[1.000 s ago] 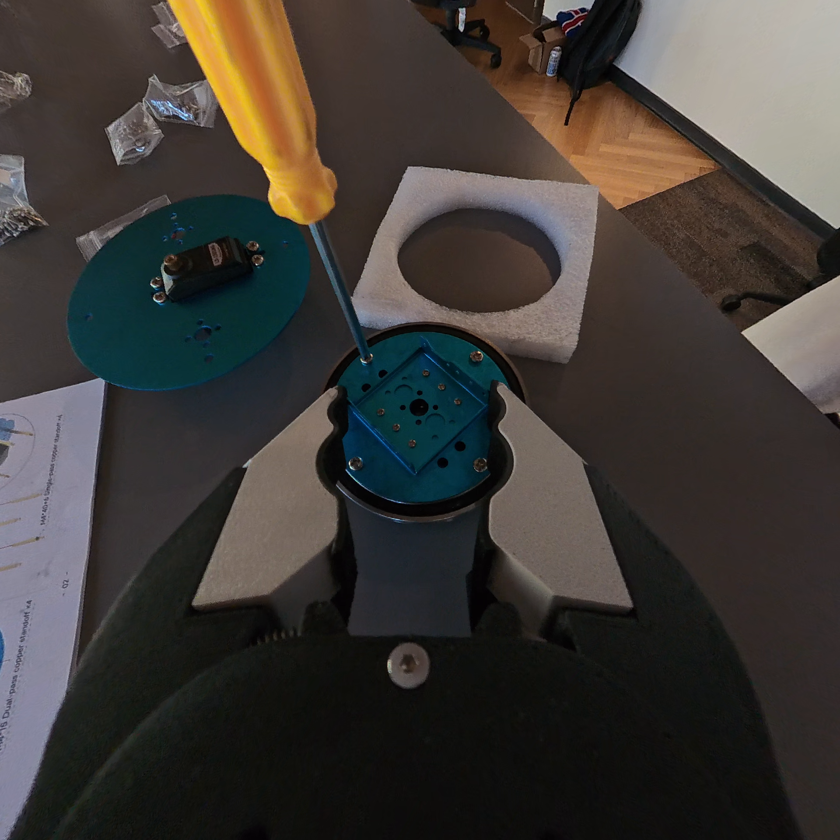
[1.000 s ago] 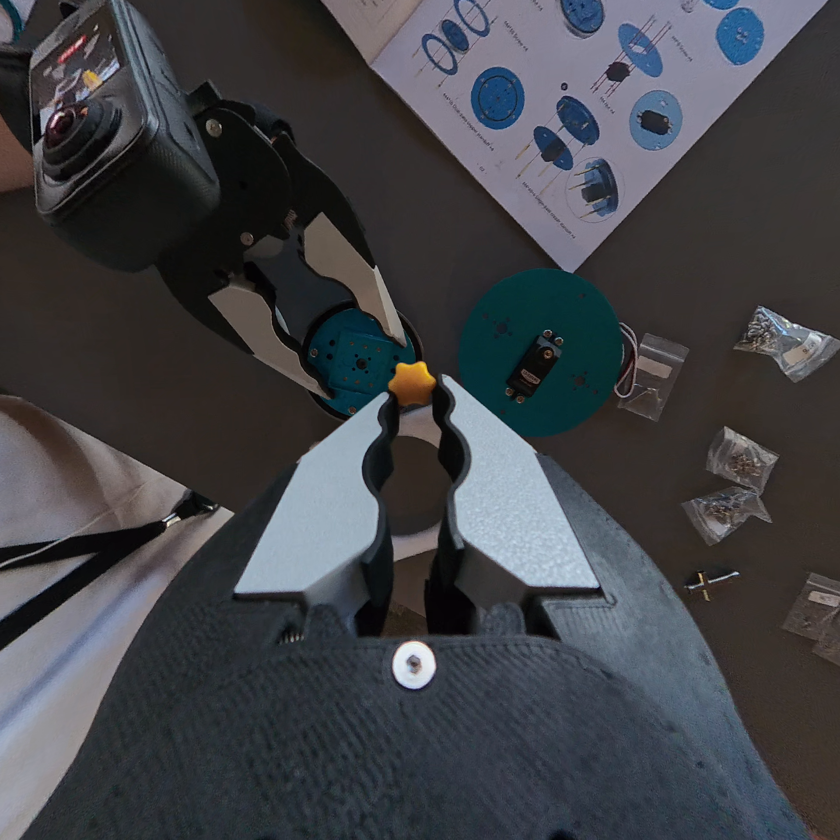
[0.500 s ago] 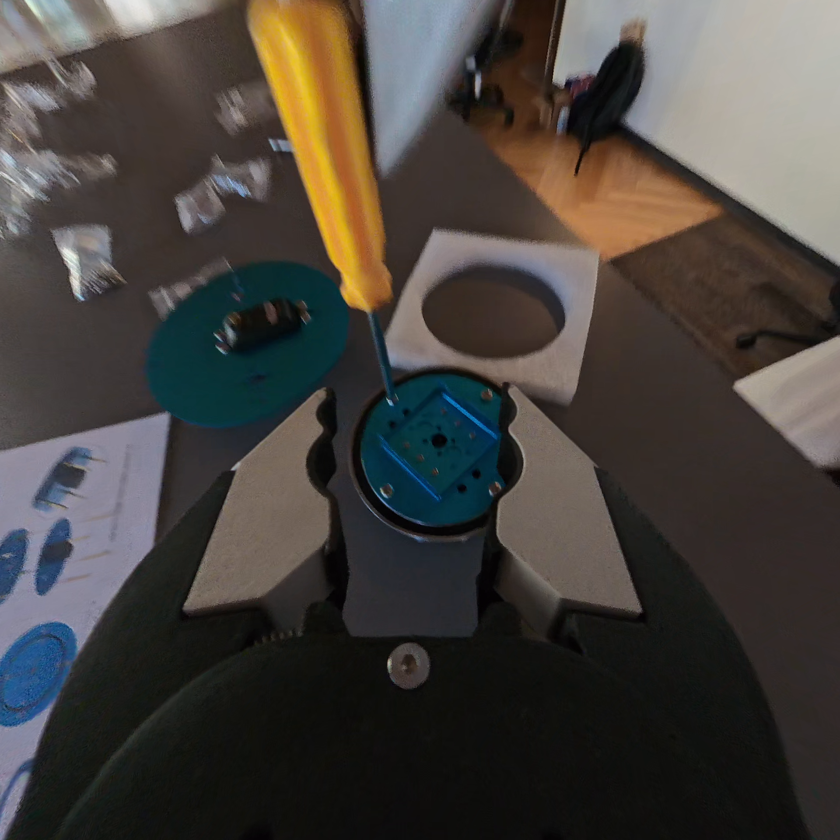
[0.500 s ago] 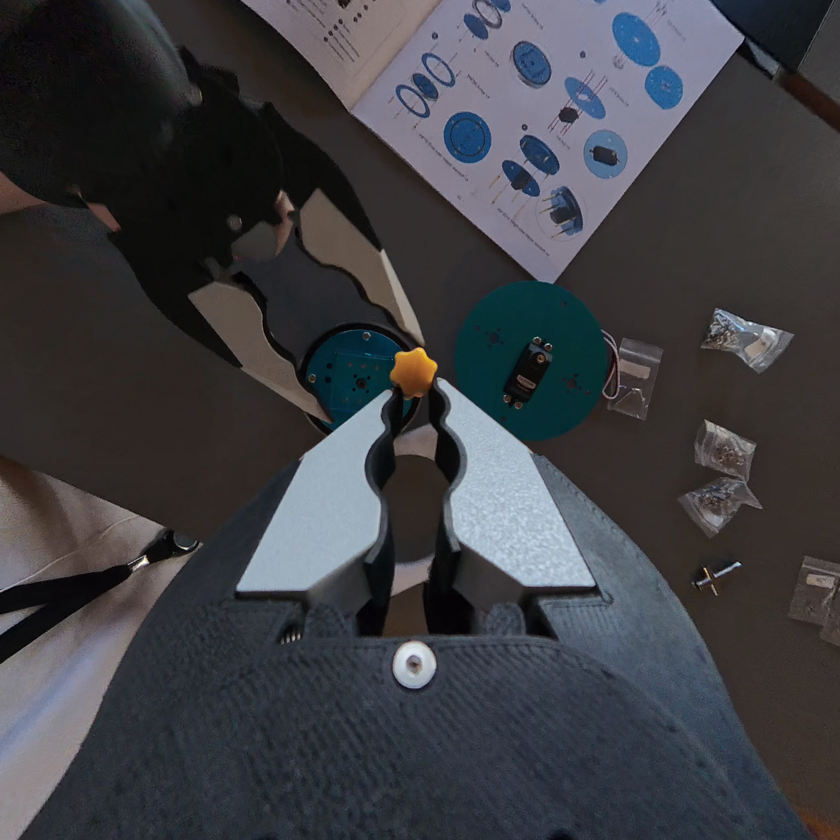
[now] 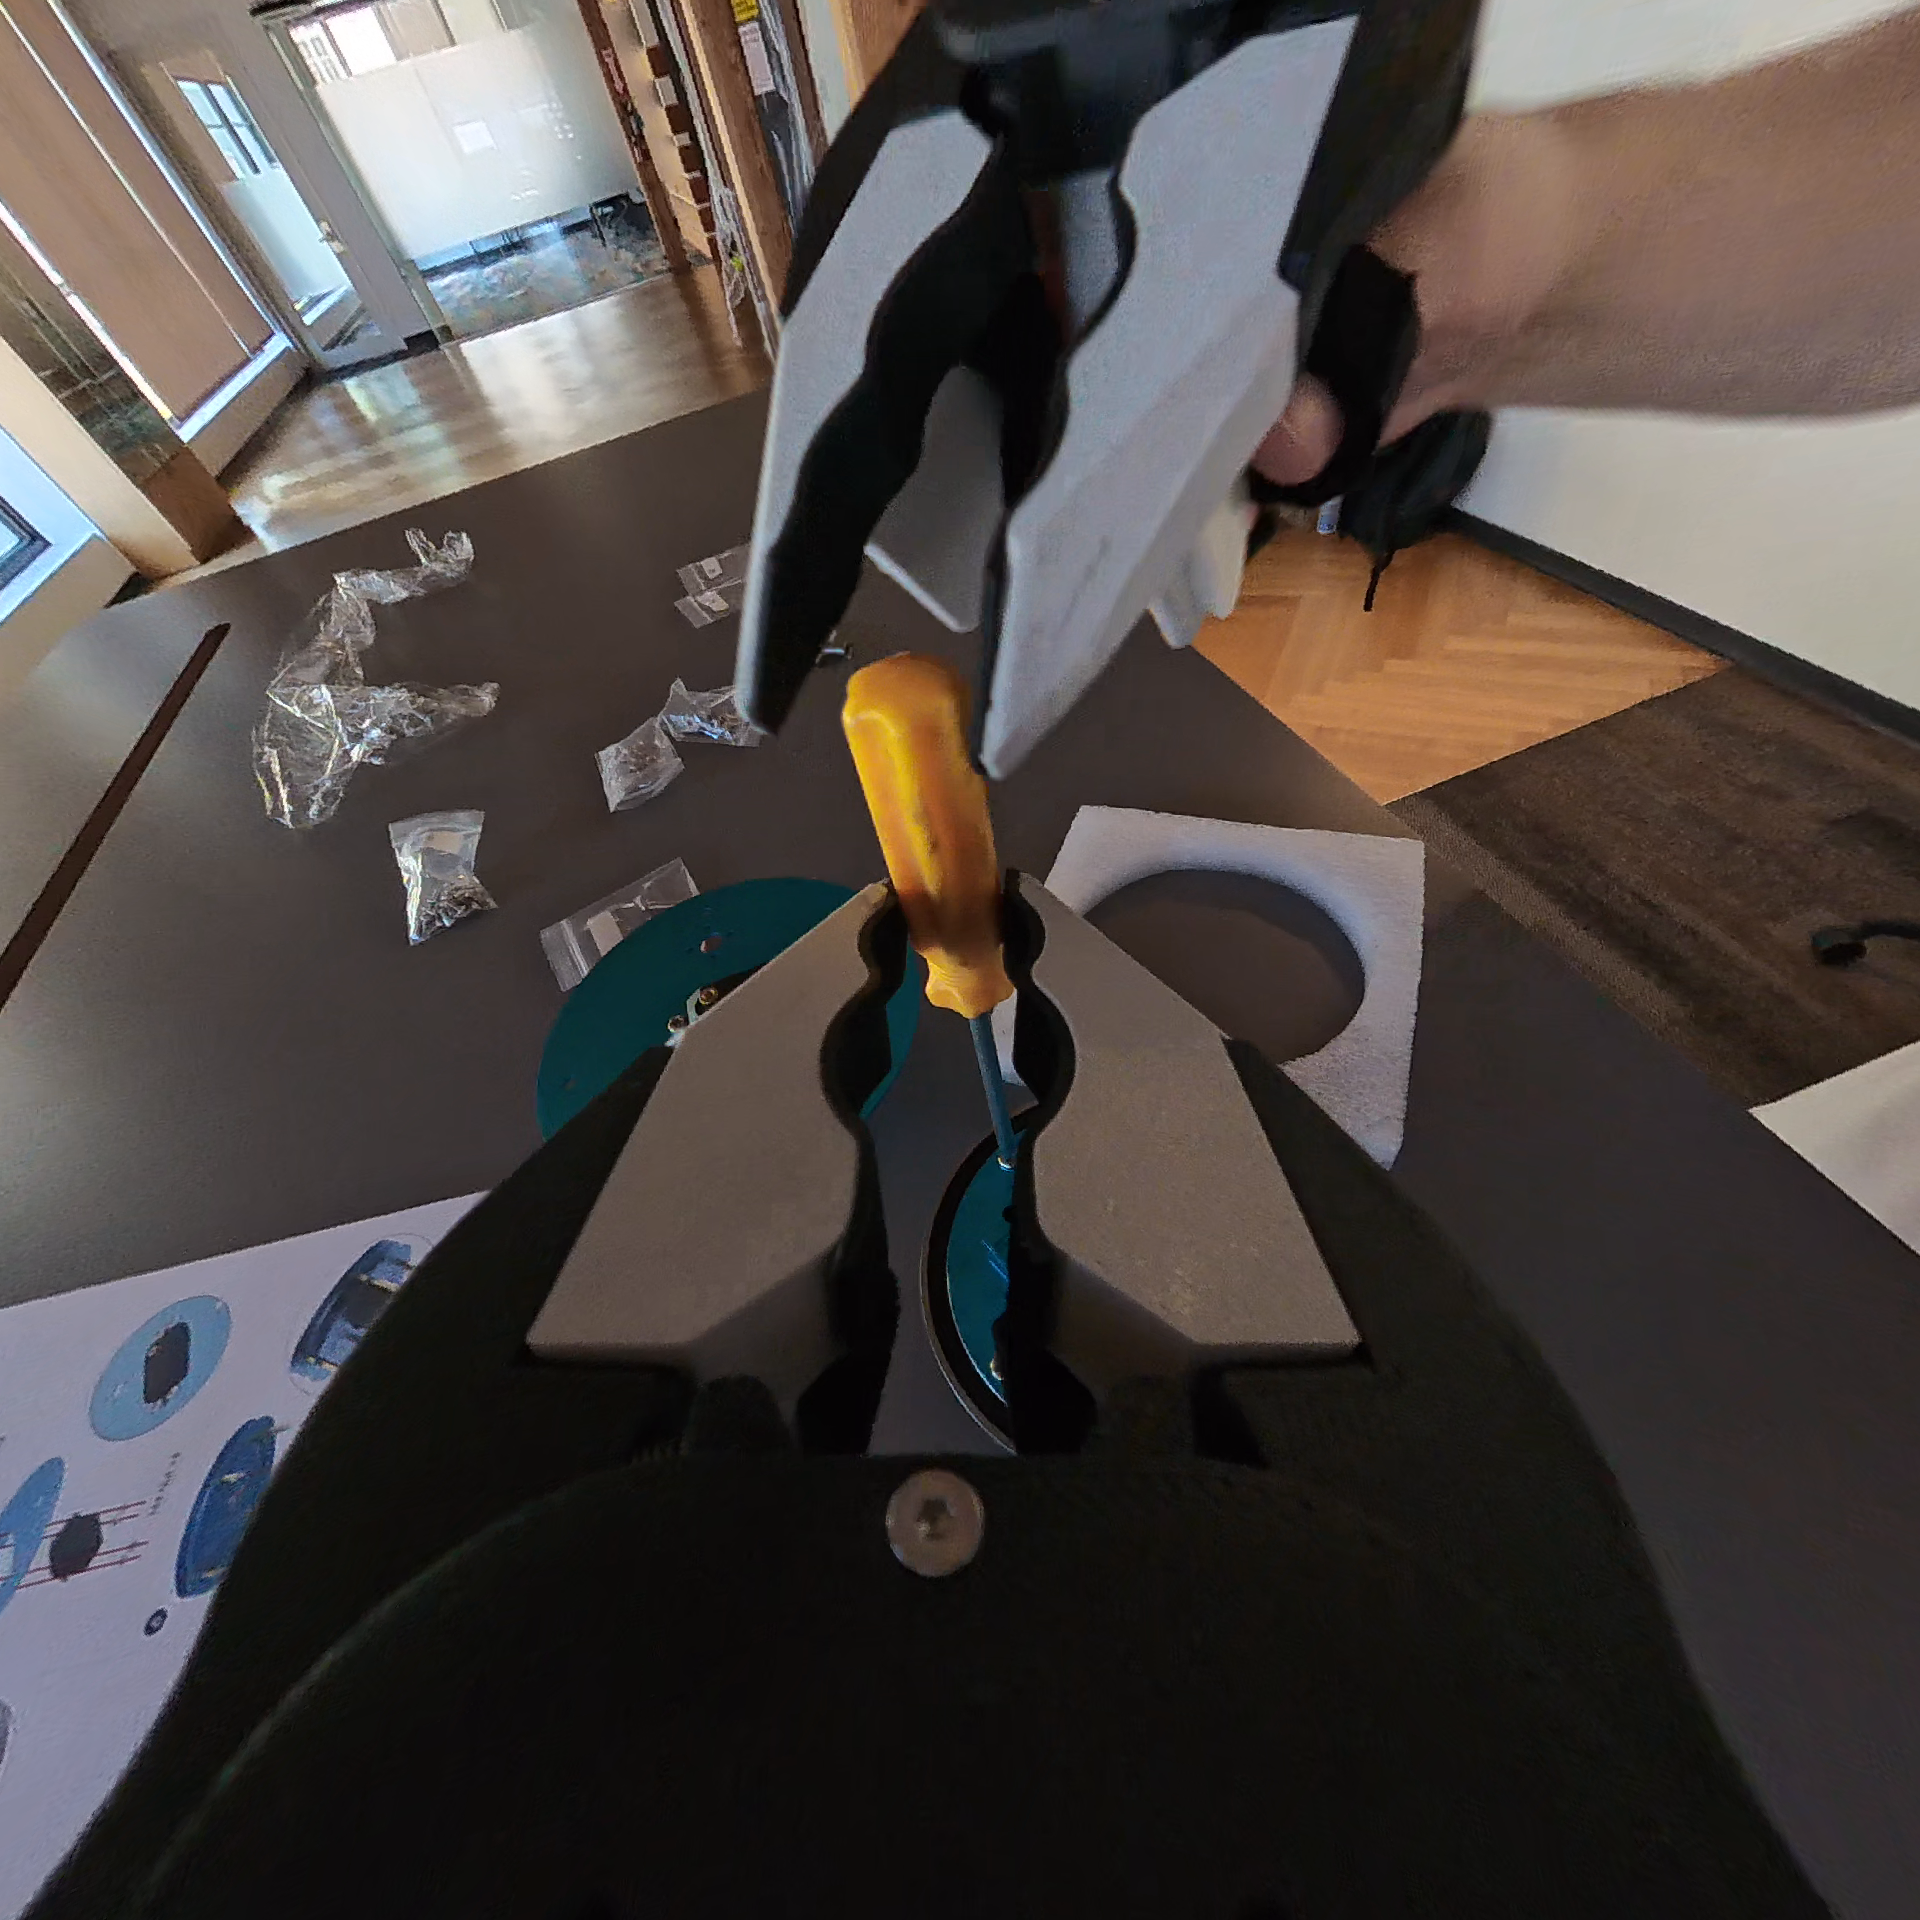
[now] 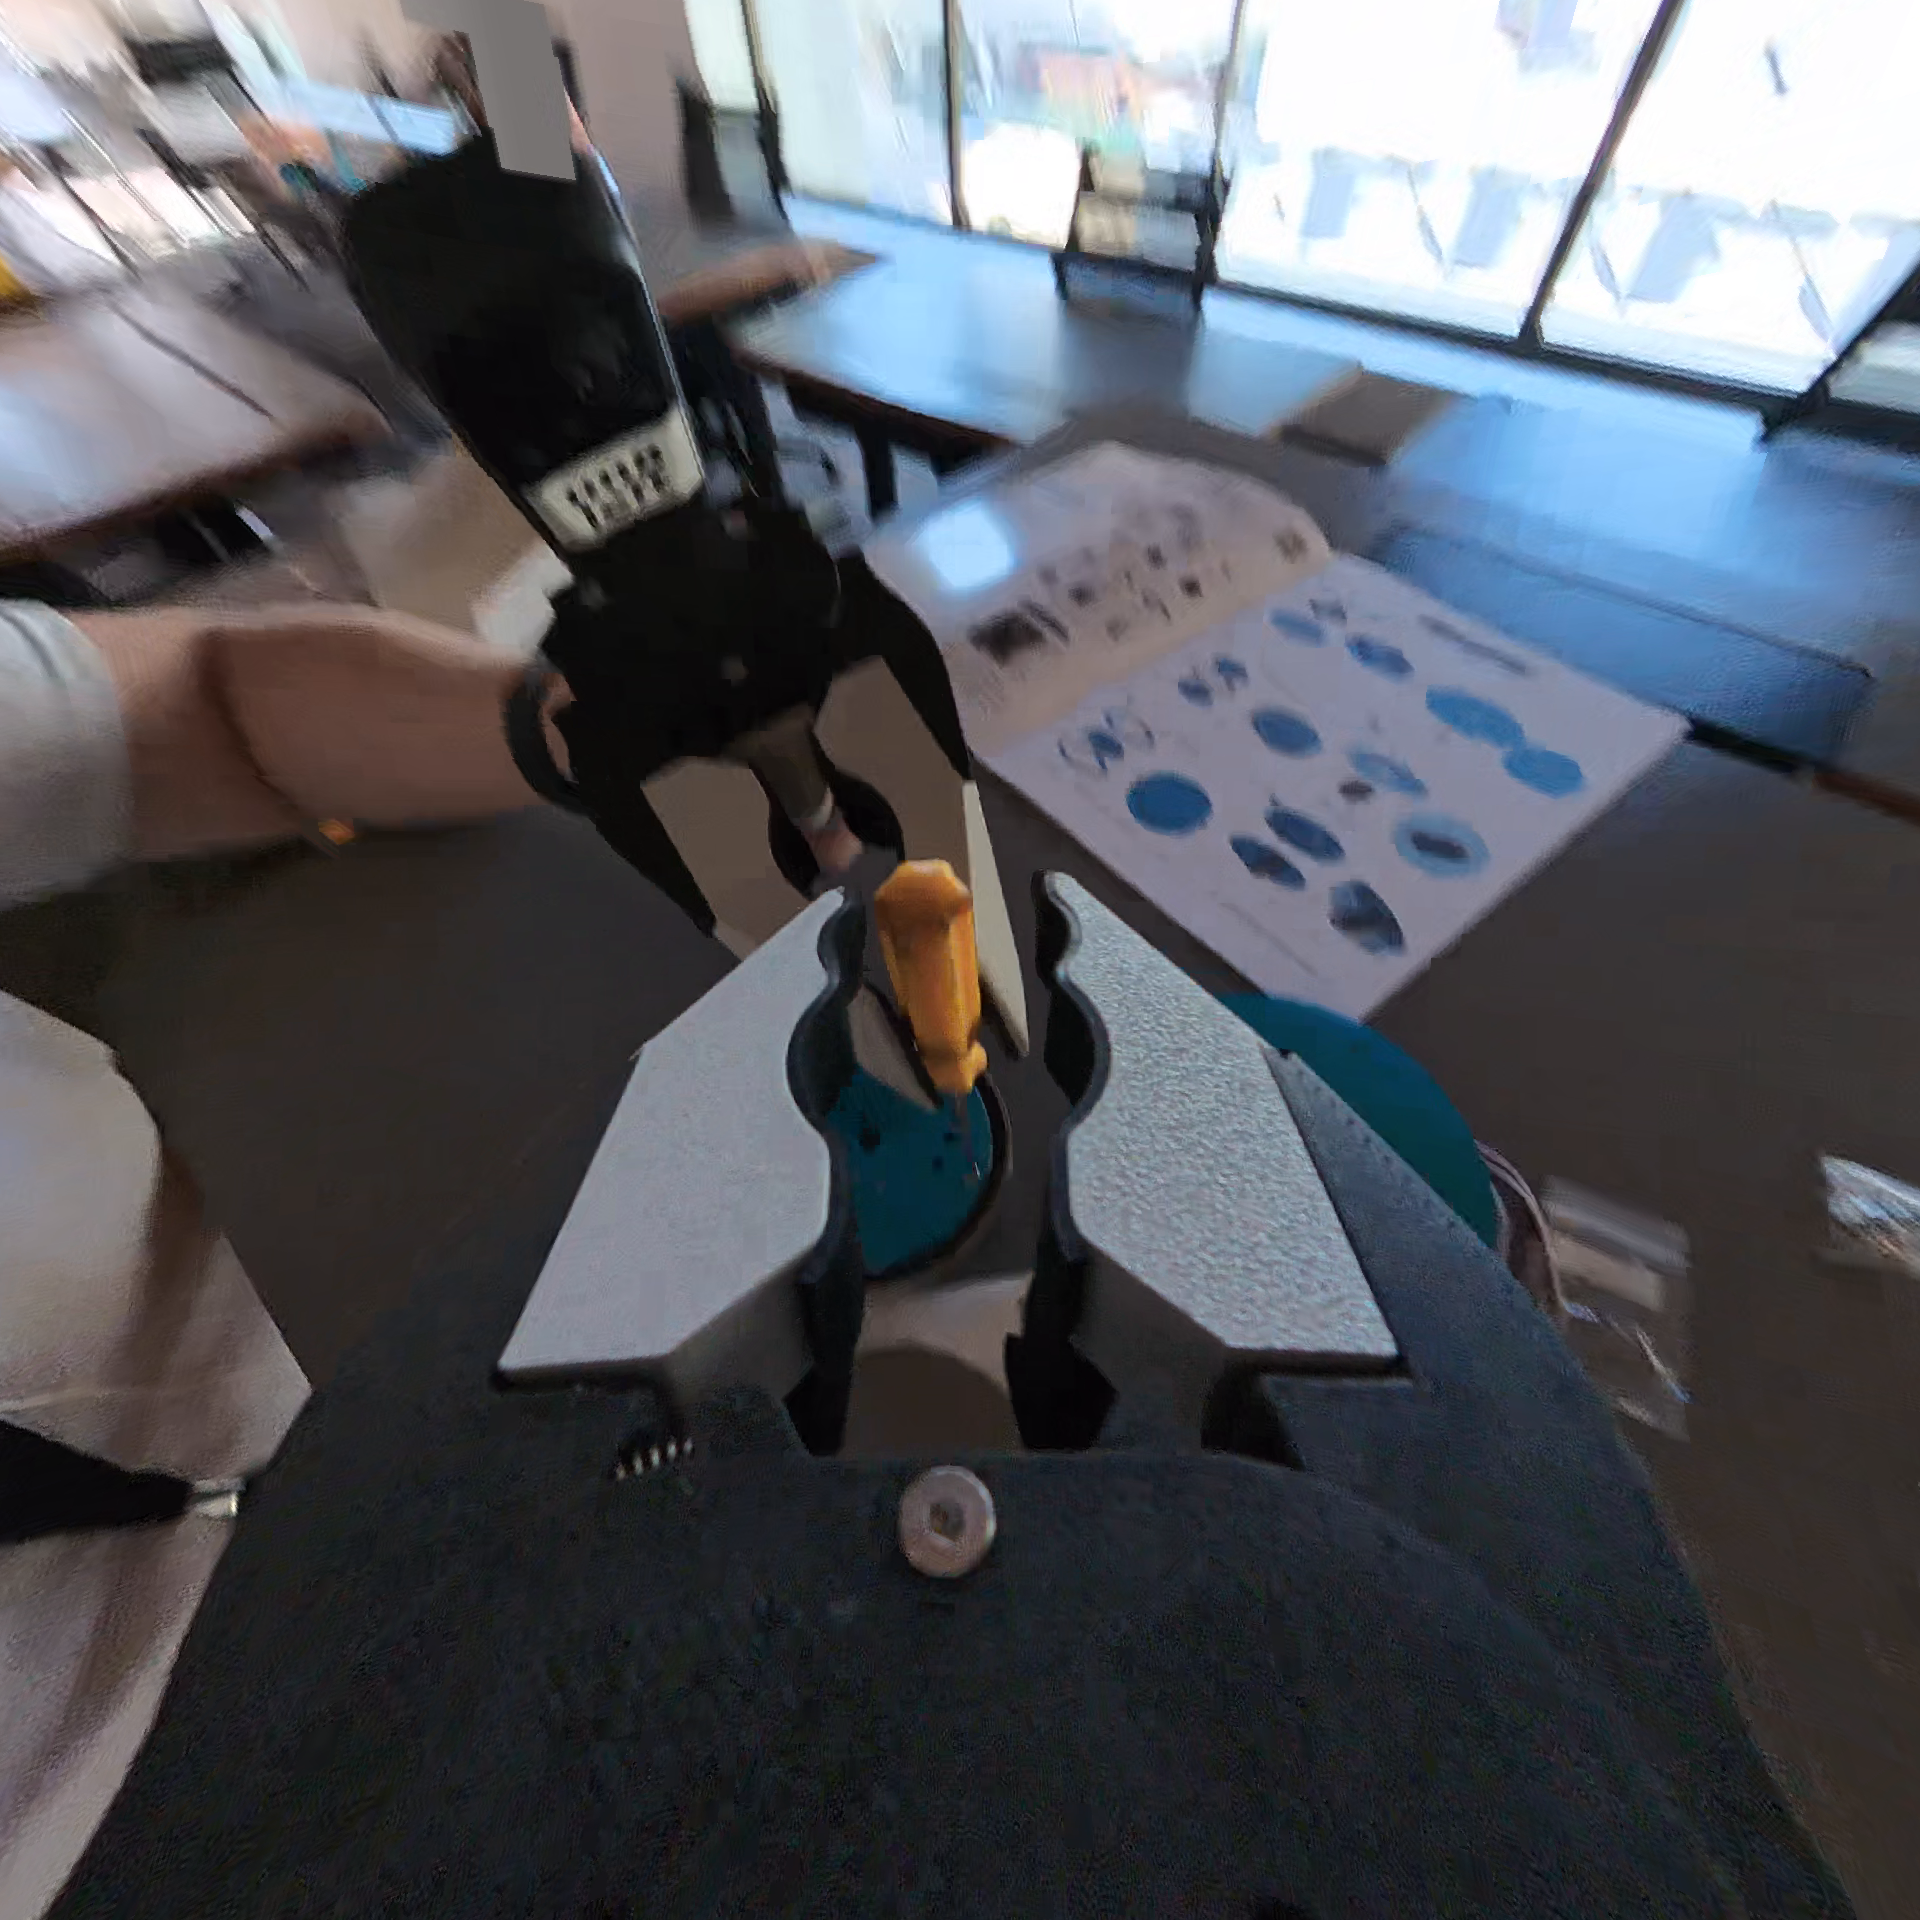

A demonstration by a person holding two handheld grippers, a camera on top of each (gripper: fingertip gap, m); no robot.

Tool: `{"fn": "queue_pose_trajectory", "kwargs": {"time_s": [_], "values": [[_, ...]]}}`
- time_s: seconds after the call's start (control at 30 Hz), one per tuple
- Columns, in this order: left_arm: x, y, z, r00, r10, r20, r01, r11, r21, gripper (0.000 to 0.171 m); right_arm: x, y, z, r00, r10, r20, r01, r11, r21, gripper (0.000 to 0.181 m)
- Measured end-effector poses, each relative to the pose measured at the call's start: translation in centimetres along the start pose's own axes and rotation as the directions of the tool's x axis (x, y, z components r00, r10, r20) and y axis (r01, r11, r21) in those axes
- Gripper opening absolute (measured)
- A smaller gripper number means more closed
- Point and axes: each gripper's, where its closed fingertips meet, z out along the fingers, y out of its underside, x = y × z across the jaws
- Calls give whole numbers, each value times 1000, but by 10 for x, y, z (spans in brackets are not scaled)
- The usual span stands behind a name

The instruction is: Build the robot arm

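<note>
A yellow-handled screwdriver (image 5: 930,831) stands nearly upright, its tip in a screw on the round blue plate (image 5: 977,1247) that lies on the dark table. My left gripper (image 5: 954,891) is closed on the lower part of the handle. My right gripper (image 6: 945,894) is open, its jaws on either side of the handle's top without touching it; it also shows from above in the left wrist view (image 5: 875,743). In the right wrist view I see the screwdriver (image 6: 930,977), the blue plate (image 6: 904,1174) and one left finger (image 6: 992,935) against the handle.
A teal disc with a black servo (image 5: 727,935) lies left of the plate. A white foam square with a round hole (image 5: 1382,894) lies to the right, near the table edge. Small bags of screws (image 5: 442,873), crumpled plastic (image 5: 343,696) and an instruction sheet (image 5: 156,1403) lie around. There is about 5 cm between the tips of the two grippers. It is some 9 cm from my left tips to the blue plate (image 6: 904,1174).
My left gripper let go of the blue plate, rose and closed on the screwdriver handle. My right gripper opened and drew back from the handle. Both cameras tilted up.
</note>
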Motion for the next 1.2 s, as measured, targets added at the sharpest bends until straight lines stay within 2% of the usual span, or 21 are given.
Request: {"fn": "queue_pose_trajectory", "kwargs": {"time_s": [0.07,0.17,0.2,0.33,0.37,0.4,0.43,0.47,0.5,0.57,0.67,0.83,1.03,1.2], "values": [[1,-1,2,1000,-2,-8,2,1000,-1,17,-2,-1,3,996,14,92,-21,997,77,29],[3,-2,4,1000,-3,-15,3,1000,5,17,-11,4,11,980,2,197,-24,994,107,27],[2,-1,4,1000,-2,-8,2,1000,6,17,-10,5,13,980,-4,199,-20,993,119,19],[5,0,0,1000,4,-30,-4,1000,11,17,-13,3,14,975,-58,217,16,982,189,19],[12,6,-2,996,33,-77,-35,999,-25,32,-13,2,15,975,-68,212,23,978,207,19],[19,19,-4,990,30,-137,-45,994,-103,62,-13,2,15,976,-69,209,22,975,220,19],[28,36,-9,979,7,-203,-48,979,-198,74,-13,2,15,975,-64,215,15,974,226,19],[31,50,-13,972,2,-235,-64,965,-255,73,-12,2,15,974,-58,218,7,974,228,19],[31,60,-15,972,23,-235,-87,961,-263,72,-9,2,15,976,-54,212,4,974,229,19],[33,73,-16,969,32,-245,-99,959,-267,58,-7,2,16,978,-42,206,-4,976,219,19],[39,90,-14,962,-24,-272,-76,933,-353,63,-6,1,17,982,-54,181,15,978,209,18],[38,91,-8,967,-88,-240,-3,934,-357,61,-7,0,21,989,-61,136,30,975,221,18],[37,90,-6,976,-97,-196,24,938,-347,62,-3,-1,22,999,-30,42,18,964,264,19],[37,90,-5,978,-102,-183,34,939,-343,62,3,-1,17,995,-5,-103,37,950,310,19]]}}
